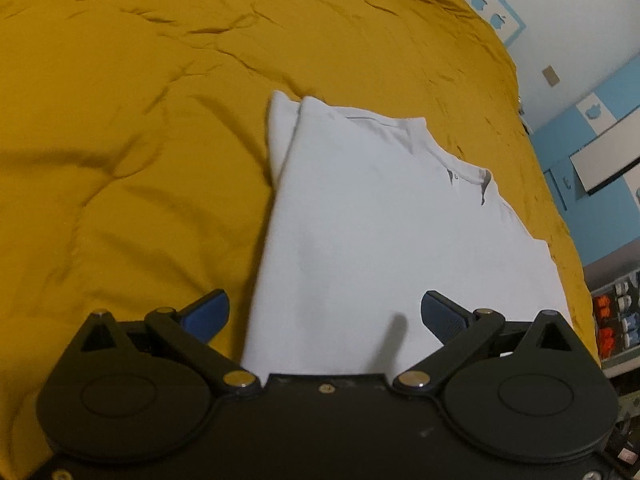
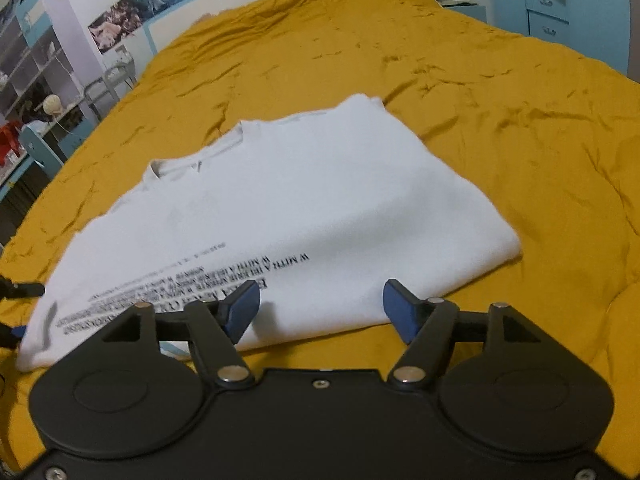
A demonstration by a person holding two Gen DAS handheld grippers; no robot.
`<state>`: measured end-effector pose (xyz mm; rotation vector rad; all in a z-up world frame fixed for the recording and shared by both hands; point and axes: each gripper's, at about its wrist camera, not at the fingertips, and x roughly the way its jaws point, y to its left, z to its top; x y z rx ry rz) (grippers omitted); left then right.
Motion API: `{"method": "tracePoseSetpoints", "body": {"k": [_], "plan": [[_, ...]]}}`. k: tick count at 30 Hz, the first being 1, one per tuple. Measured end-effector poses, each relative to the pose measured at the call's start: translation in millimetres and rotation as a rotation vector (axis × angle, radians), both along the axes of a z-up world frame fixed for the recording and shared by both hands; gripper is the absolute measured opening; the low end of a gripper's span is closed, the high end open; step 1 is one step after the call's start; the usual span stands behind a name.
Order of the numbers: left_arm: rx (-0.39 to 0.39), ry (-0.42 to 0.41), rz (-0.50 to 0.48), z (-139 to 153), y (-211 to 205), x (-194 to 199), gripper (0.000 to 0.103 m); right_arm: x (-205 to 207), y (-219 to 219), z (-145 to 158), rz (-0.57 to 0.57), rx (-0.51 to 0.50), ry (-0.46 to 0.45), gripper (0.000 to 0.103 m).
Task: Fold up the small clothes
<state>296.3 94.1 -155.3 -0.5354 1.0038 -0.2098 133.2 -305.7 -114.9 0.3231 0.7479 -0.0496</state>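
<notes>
A white T-shirt (image 1: 384, 220) lies folded on the mustard yellow bedspread (image 1: 120, 140), collar toward the right in the left wrist view. My left gripper (image 1: 324, 314) hovers over the shirt's near edge, its blue pads wide apart and nothing between them. In the right wrist view the same T-shirt (image 2: 304, 192) shows black printed lines of text along its near side. My right gripper (image 2: 320, 310) is open just above that near edge, and no cloth is pinched by the pads. The other gripper's dark tip (image 2: 24, 290) peeks in at the far left.
The yellow bedspread (image 2: 500, 100) stretches wide around the shirt on all sides. Shelving with small items (image 2: 36, 92) stands beyond the bed's left side, a blue cabinet (image 2: 548, 4) at the back right. A blue wall and shelf (image 1: 612, 312) border the bed's right edge.
</notes>
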Motion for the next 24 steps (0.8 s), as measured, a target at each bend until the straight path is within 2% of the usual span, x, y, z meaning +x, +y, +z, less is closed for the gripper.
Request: {"method": "tracePoseSetpoints", "body": {"k": [7,11,12,13,14,15,16,20,24], "plan": [[-0.084,0.023,0.014,-13.4,4.5,19.2,0.103,-6.3,6.0,-4.0,0.032,-0.036,-0.011,0.07],[-0.108,0.021,0.008,-13.3,9.1,19.7,0.102,-5.0,7.0,-4.5,0.041,-0.014,-0.01,0.08],[-0.097,0.016,0.001,-12.1,8.6,18.4,0.098,-4.5,8.0,-4.6,0.041,-0.018,-0.009,0.081],[-0.087,0.014,-0.006,-11.3,8.9,18.2,0.085,-4.0,10.1,-4.7,0.043,-0.025,-0.007,0.082],[-0.079,0.015,-0.01,-10.8,8.2,18.3,0.064,-3.9,11.8,-4.8,0.045,-0.033,-0.007,0.082],[-0.082,0.02,-0.015,-11.2,8.1,18.8,0.054,-3.9,13.3,-5.1,0.046,-0.04,-0.007,0.083],[-0.094,0.027,-0.019,-11.8,10.0,17.8,0.038,-4.1,14.4,-5.3,0.046,-0.046,-0.008,0.083],[-0.081,0.005,-0.028,-4.1,7.3,16.8,0.018,-5.5,15.5,-5.0,0.045,-0.051,-0.01,0.083],[-0.102,-0.006,-0.014,8.8,5.7,17.8,0.013,-6.7,12.9,-2.0,0.047,-0.031,-0.01,0.083]]}}
